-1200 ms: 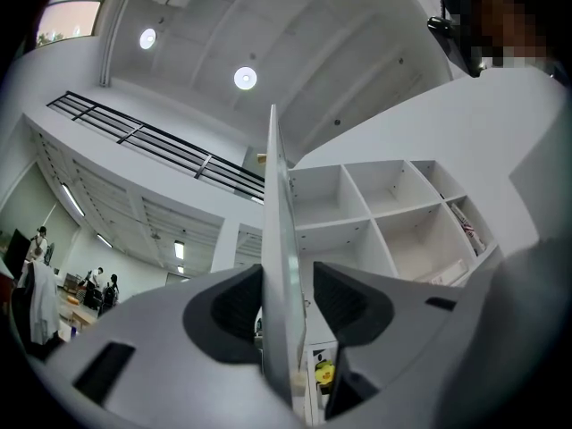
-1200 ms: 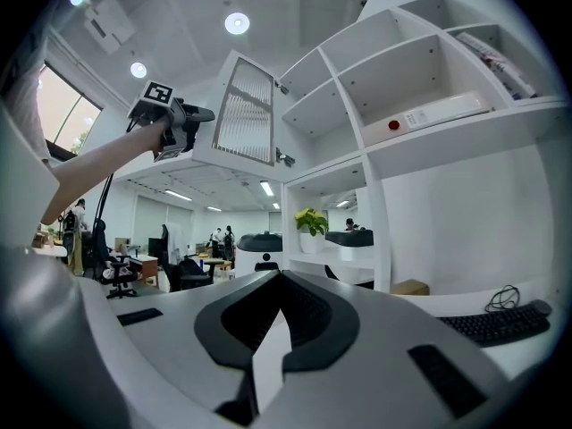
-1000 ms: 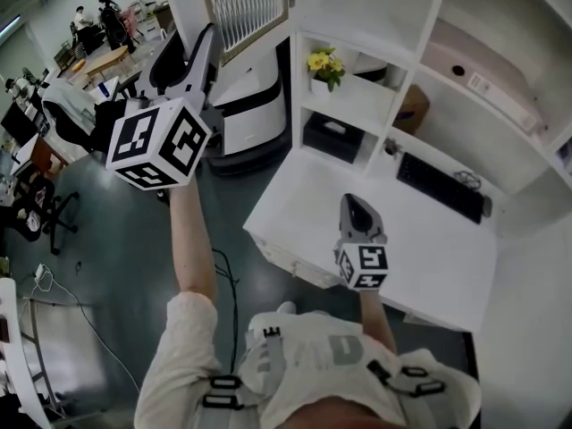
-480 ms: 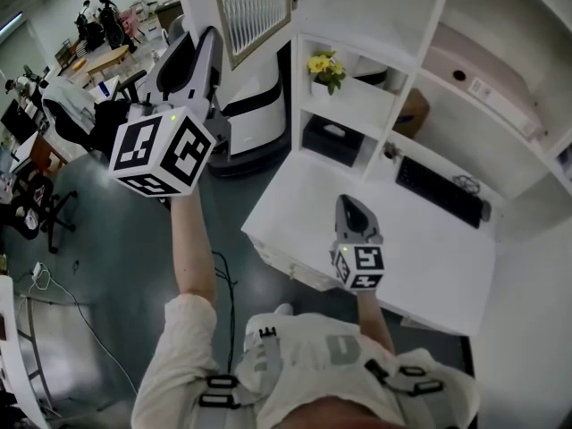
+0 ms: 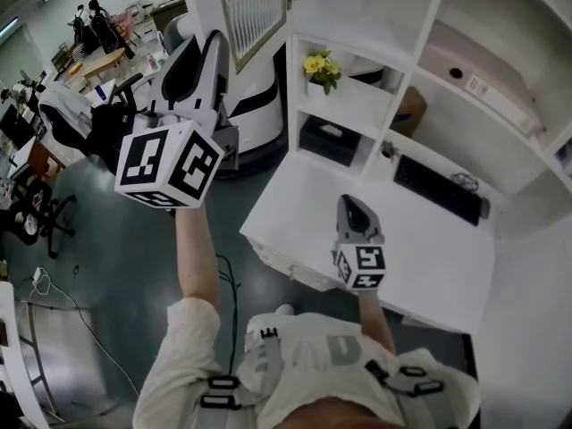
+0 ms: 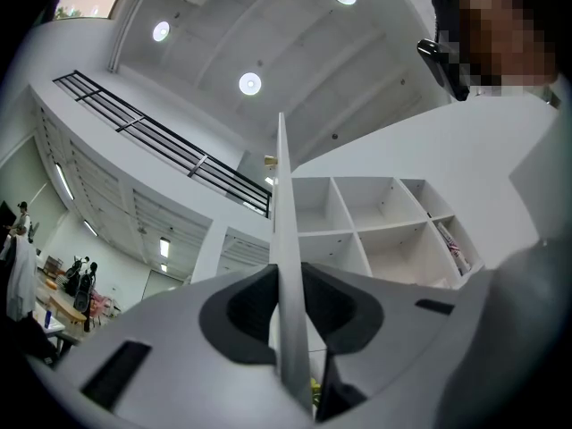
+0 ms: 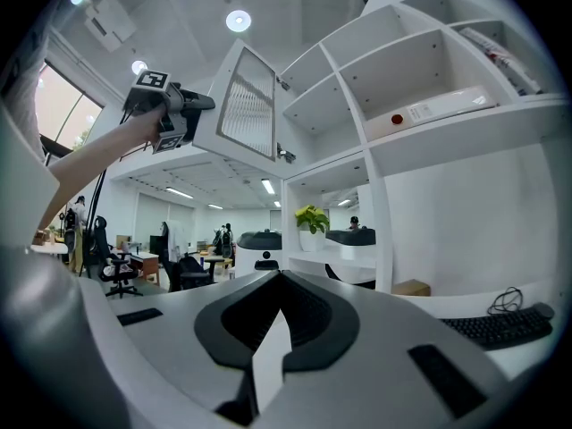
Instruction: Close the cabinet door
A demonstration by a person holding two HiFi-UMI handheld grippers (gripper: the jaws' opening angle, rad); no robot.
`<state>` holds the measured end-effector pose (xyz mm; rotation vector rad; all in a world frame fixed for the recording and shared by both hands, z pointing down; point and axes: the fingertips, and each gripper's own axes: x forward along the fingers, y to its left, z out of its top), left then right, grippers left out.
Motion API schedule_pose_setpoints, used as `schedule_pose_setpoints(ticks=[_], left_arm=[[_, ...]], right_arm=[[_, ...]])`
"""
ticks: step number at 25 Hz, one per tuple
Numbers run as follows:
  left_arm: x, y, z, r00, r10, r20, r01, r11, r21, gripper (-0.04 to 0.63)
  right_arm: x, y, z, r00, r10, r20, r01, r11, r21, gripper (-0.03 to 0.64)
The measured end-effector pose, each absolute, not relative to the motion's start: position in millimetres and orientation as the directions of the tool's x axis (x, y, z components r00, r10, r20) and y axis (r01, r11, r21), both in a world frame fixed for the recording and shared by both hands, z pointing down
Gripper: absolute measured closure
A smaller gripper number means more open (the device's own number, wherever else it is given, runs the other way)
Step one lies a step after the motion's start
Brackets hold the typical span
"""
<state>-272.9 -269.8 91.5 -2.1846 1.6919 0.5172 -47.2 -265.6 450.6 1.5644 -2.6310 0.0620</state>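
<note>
Your left gripper view shows only the thin white edge of the cabinet door [image 6: 284, 266], standing upright between the jaws of the left gripper [image 6: 288, 304], which are clamped on it. The right gripper view gives the face instead: a white frame around a ribbed glass panel, swung out from the upper left corner of the shelf unit [image 7: 429, 70], with your left gripper gripping its outer edge. From the head view the door [image 5: 253, 7] sits at the top, above and left of the open shelves.

There is one door and there are two grippers. Your right gripper [image 5: 356, 206] hangs over the white worktop [image 5: 402, 266], its jaws drawn together on nothing. On the shelves you have one yellow-flowered plant [image 5: 322, 64] and one black box [image 5: 329, 138]; one keyboard [image 5: 438, 189] lies on the worktop.
</note>
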Motion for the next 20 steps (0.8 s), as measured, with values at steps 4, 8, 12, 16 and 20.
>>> schedule_pose_setpoints(ticks=[4, 8, 12, 16, 20], left_arm=[[-267.0, -269.5, 91.7, 0.238, -0.847, -0.475, -0.968, -0.245, -0.049, 0.518], [-259.6, -268.1, 92.3, 0.259, -0.840, -0.476, -0.963, -0.261, -0.063, 0.515], [-249.3, -266.0, 92.1, 0.291, -0.829, -0.478, -0.953, -0.295, -0.069, 0.507], [-233.0, -265.2, 91.9, 0.324, -0.814, -0.482, -0.941, -0.331, -0.072, 0.495], [-216.6, -264.5, 91.3, 0.348, -0.799, -0.491, -0.929, -0.364, -0.066, 0.482]], right_arm=[[-45.7, -266.5, 448.7, -0.471, -0.878, 0.087, -0.881, 0.473, 0.009, 0.614], [-44.0, -266.2, 448.5, -0.468, -0.879, 0.088, -0.882, 0.471, 0.013, 0.614], [-41.5, -265.5, 446.7, -0.464, -0.881, 0.086, -0.884, 0.467, 0.015, 0.613], [-34.6, -265.7, 446.7, -0.453, -0.888, 0.079, -0.890, 0.455, 0.012, 0.614], [-27.4, -263.3, 445.9, -0.438, -0.895, 0.078, -0.898, 0.440, 0.008, 0.614]])
